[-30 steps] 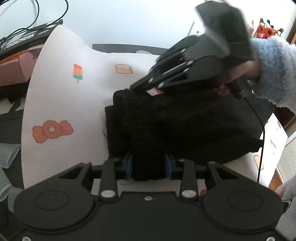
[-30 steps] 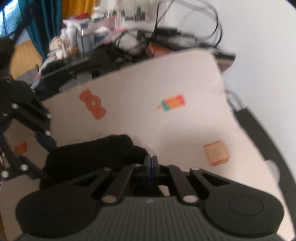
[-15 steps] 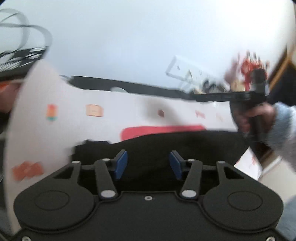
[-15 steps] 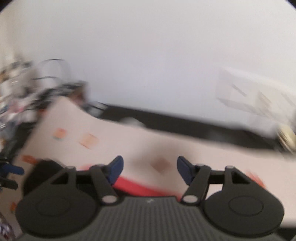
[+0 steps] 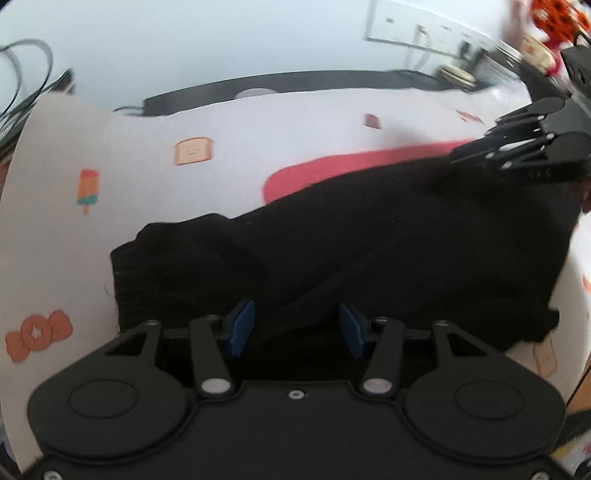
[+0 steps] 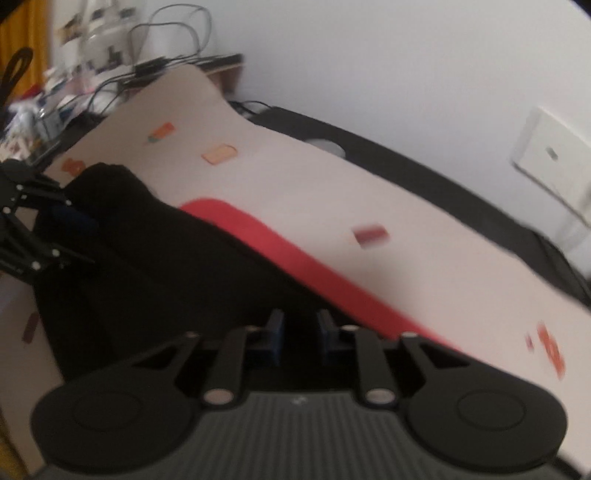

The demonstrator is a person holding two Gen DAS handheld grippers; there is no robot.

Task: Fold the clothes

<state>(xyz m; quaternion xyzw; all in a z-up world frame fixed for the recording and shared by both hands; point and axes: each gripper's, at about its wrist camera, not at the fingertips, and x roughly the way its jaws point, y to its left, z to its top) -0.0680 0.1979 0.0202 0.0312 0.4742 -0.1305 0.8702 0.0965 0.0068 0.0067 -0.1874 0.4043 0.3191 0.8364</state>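
A black knit garment (image 5: 369, 240) lies spread across the white printed cloth (image 5: 110, 147), and a red garment (image 5: 314, 173) shows from under its far side. My left gripper (image 5: 297, 328) stands open at the garment's near left edge. Black cloth lies between the blue pads (image 5: 240, 328), and their inner faces are bare. At the garment's far right end, my right gripper (image 5: 458, 158) reaches its edge. In the right wrist view the right gripper (image 6: 301, 332) has its jaws closing over the black garment (image 6: 147, 258) beside the red garment (image 6: 295, 251). The left gripper (image 6: 79, 232) is at far left.
The white printed cloth (image 6: 332, 192) covers a black table (image 5: 295, 81) that stands against a white wall. Cables and clutter (image 6: 110, 74) crowd the left end. A white wall panel (image 6: 550, 162) hangs at the right, near red flowers (image 5: 554, 18).
My left gripper has let go of the bunched black fold and opened. The right gripper swung away to the garment's right end, opened wide, then narrowed. The garment now lies stretched out, and the red one shows.
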